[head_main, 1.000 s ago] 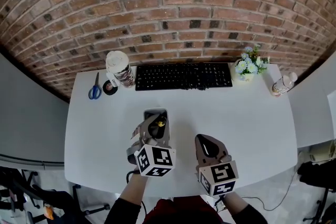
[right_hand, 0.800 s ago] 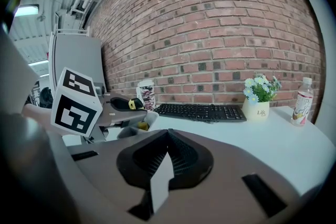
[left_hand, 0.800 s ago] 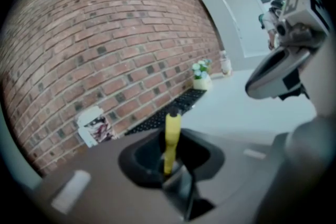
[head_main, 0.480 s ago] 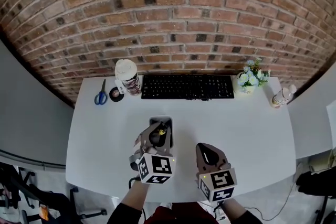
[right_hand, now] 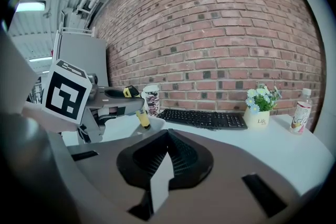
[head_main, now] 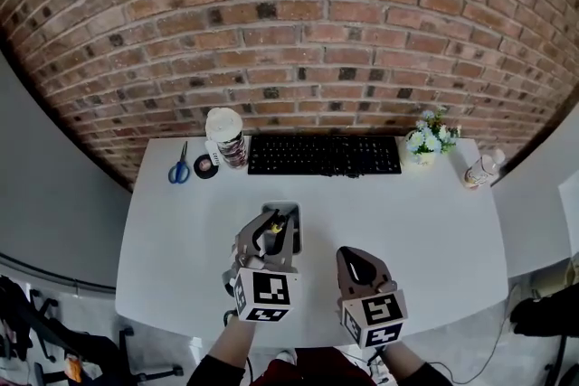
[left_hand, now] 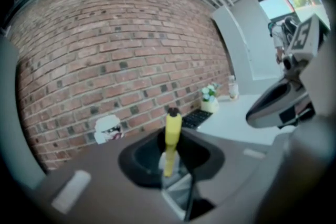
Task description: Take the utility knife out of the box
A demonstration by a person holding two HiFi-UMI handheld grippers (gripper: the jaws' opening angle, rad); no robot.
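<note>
Bright, even light; fisheye bends the brick wall (head_main: pixel 289 14) at the edges; the utility knife (left_hand: pixel 172 134) looks blurred.

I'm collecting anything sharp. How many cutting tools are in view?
2. Blue-handled scissors lie at the table's back left corner; a yellow utility knife is gripped by the left gripper at the box. More may be hidden inside the box.

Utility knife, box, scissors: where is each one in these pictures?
utility knife (left_hand: pixel 172 131): left gripper view, on its yellow handle.
box (head_main: pixel 288 206): head view, on its far rim.
scissors (head_main: pixel 178 174): head view, on the blue handles.
</note>
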